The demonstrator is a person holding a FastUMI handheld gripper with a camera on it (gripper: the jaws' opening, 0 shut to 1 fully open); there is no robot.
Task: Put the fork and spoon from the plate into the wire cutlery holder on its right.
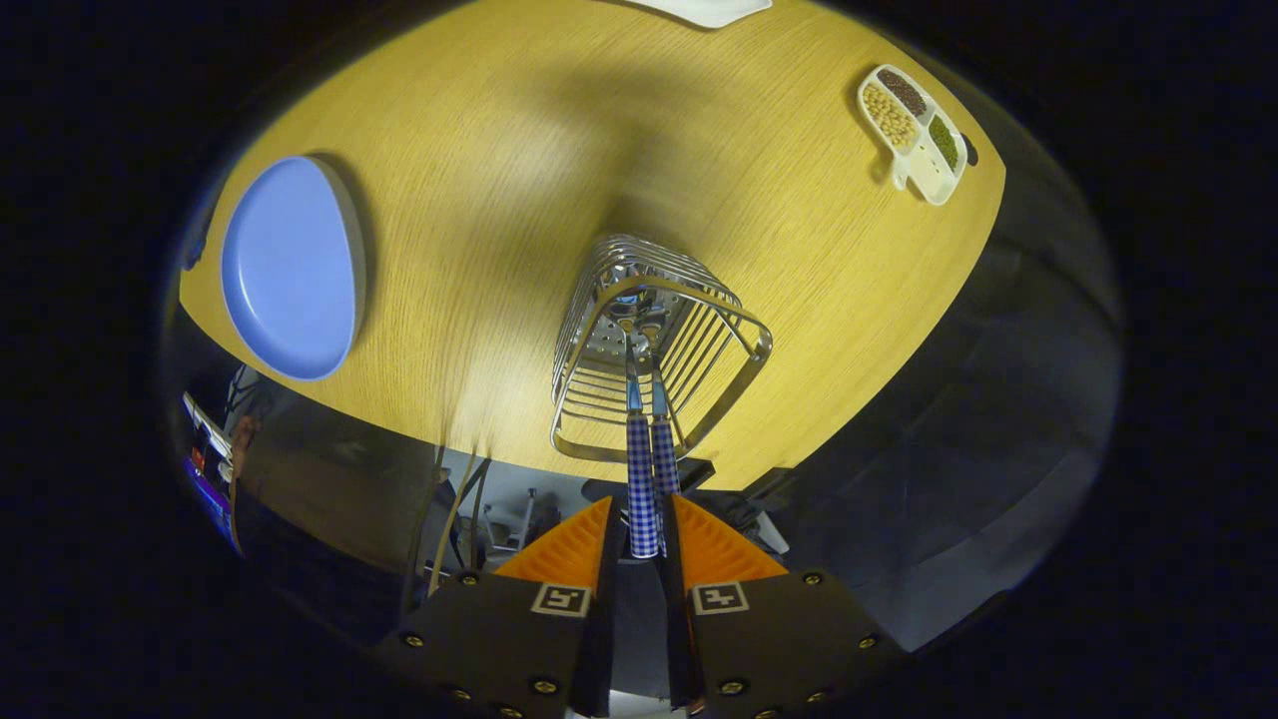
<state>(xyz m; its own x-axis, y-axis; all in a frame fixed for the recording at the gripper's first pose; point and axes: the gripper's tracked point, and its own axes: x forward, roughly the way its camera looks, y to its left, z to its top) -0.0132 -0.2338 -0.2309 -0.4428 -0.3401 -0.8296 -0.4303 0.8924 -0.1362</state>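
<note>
While hovering above the wire cutlery holder (pixel 654 350), the gripper (pixel 644 534) is pinching seemingly both checked handles (pixel 642 479), their heads already inside, needing only release.

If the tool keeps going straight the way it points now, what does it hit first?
Probably the wire cutlery holder. The tool is shut on a checked handle, whose far end already stands inside it; beyond lies the table. Depth is uncertain.

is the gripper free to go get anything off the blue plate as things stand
Probably not yet: the gripper is shut on two checked handles whose heads sit down in the wire cutlery holder. The blue plate looks bare, across open wooden table.
</note>
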